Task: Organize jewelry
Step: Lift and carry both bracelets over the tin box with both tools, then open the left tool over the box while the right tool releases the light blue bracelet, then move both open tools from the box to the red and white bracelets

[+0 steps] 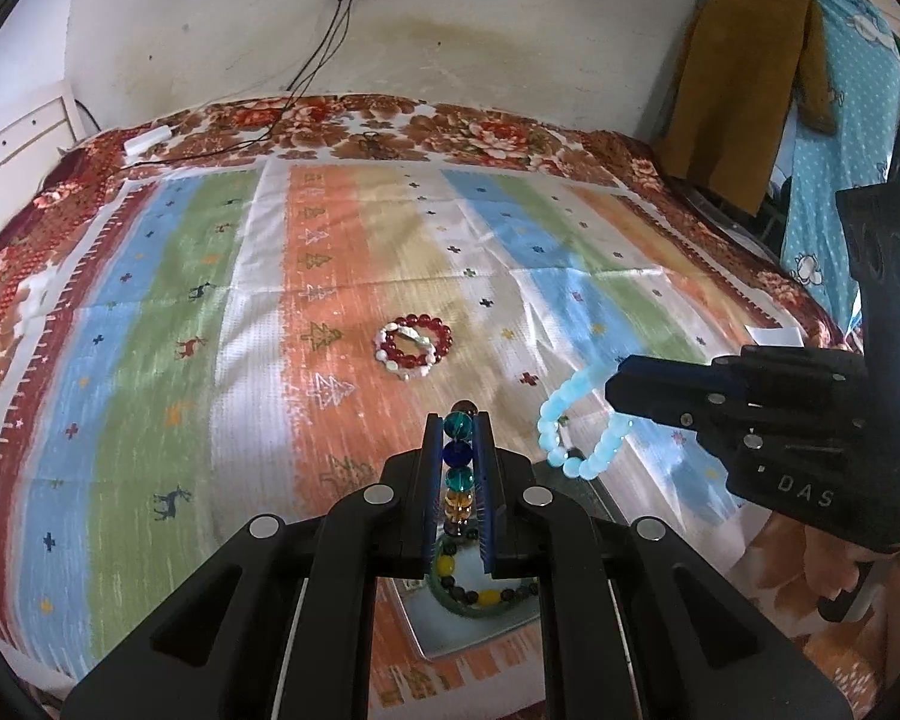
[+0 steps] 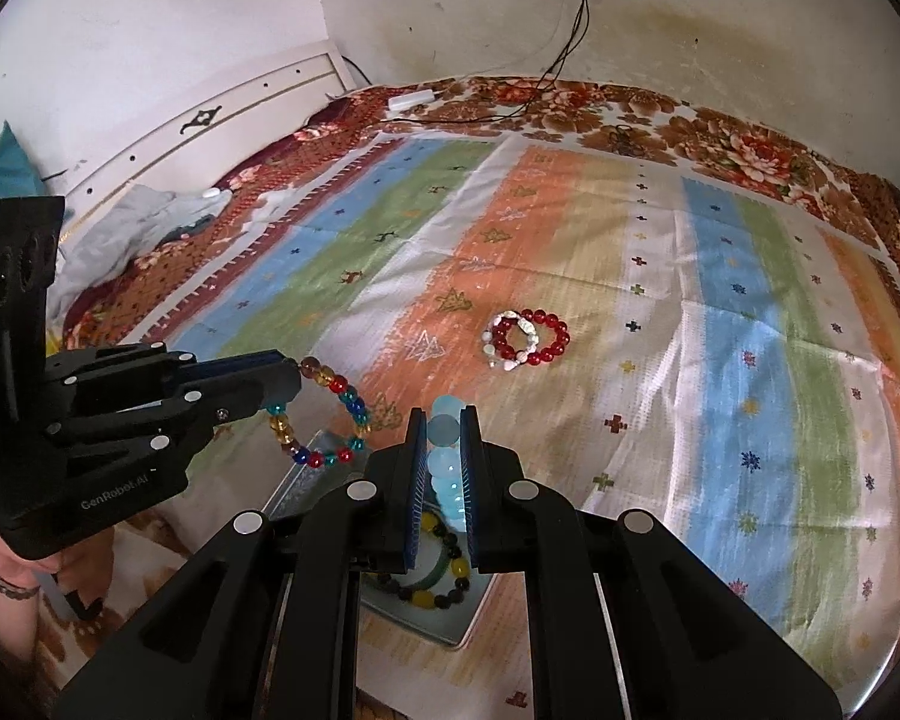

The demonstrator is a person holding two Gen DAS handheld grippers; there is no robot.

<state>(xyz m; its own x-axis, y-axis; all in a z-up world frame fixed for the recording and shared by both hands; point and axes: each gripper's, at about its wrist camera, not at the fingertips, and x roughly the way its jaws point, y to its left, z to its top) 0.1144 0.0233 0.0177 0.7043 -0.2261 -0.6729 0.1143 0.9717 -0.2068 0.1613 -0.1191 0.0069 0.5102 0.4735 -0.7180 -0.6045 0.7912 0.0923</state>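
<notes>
Left gripper (image 1: 457,420) clenched on multicolour glass-bead bracelet (image 2: 330,414); right gripper (image 2: 444,420) on pale-blue one (image 1: 576,426); two round bracelets (image 1: 414,346) at 12 o'clock on bed (image 1: 150,360).

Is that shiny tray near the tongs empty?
Not empty: the silvery rectangular tray holds a yellow-and-black beaded bracelet and a green bangle.

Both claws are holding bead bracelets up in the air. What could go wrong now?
The left claw pinches the multicolored bracelet by only a few beads, so it could slip. The light blue bracelet dangles from the right claw and might miss the tray. The claws are close and could bump.
</notes>
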